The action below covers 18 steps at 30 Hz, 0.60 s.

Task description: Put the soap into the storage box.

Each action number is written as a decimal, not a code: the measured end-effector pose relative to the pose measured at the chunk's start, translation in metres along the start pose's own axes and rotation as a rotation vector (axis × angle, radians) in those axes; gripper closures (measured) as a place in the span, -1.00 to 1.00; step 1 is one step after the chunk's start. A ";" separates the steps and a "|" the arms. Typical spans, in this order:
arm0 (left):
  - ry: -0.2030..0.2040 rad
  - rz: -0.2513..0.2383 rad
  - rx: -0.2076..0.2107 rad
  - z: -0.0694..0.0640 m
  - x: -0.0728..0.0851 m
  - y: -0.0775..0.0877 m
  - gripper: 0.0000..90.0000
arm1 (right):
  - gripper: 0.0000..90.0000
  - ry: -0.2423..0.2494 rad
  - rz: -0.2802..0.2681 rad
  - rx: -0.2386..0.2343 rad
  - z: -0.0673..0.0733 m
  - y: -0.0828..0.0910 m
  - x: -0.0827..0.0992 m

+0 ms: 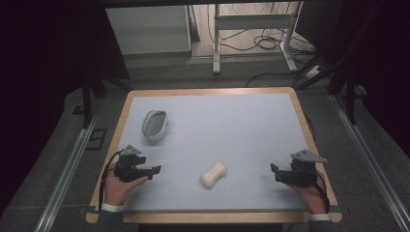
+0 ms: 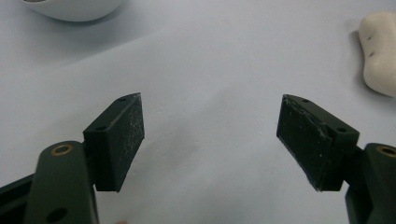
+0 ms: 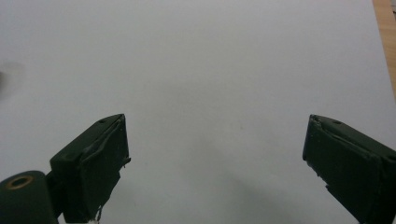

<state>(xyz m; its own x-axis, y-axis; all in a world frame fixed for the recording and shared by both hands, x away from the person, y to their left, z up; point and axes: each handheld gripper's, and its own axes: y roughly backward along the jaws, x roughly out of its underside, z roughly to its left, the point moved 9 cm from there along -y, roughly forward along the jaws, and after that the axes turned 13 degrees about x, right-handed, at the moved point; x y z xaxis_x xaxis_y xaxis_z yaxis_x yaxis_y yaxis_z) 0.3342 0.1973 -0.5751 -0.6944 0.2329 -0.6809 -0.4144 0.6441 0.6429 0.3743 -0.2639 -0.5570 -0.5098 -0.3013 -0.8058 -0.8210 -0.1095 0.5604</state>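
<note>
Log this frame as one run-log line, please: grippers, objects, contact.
left gripper: open, empty | right gripper: open, empty | soap bar: on mat between grippers, untouched | soap dish: far left, empty, upright | contact: none

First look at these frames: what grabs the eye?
A pale, peanut-shaped soap bar lies alone near the front middle of the grey mat. A white soap dish sits empty toward the far left. At the near corners, the left tongs and right tongs rest wide open, jaws turned inward, gripping nothing.
</note>
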 end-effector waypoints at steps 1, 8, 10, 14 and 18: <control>0.001 -0.001 0.001 0.000 0.001 0.001 -0.48 | -0.85 0.000 -0.008 -0.003 0.000 0.000 -0.001; 0.003 -0.025 -0.009 -0.003 0.000 0.010 -0.49 | -0.85 0.013 -0.018 0.000 0.000 0.002 -0.004; 0.006 -0.030 -0.010 -0.003 0.000 0.011 -0.49 | -0.84 0.004 -0.012 -0.006 0.000 0.003 -0.004; 0.005 -0.020 -0.010 -0.003 0.001 0.010 -0.50 | -0.84 0.000 -0.017 -0.007 -0.001 0.004 -0.004; 0.003 -0.025 -0.016 -0.005 0.000 0.011 -0.50 | -0.84 -0.005 -0.012 -0.008 -0.003 0.004 -0.003</control>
<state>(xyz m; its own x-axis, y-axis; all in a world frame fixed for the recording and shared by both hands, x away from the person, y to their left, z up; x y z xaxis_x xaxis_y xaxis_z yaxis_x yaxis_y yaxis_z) 0.3271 0.2008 -0.5661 -0.6853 0.2145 -0.6959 -0.4411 0.6381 0.6311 0.3733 -0.2660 -0.5522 -0.5016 -0.2952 -0.8132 -0.8249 -0.1202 0.5524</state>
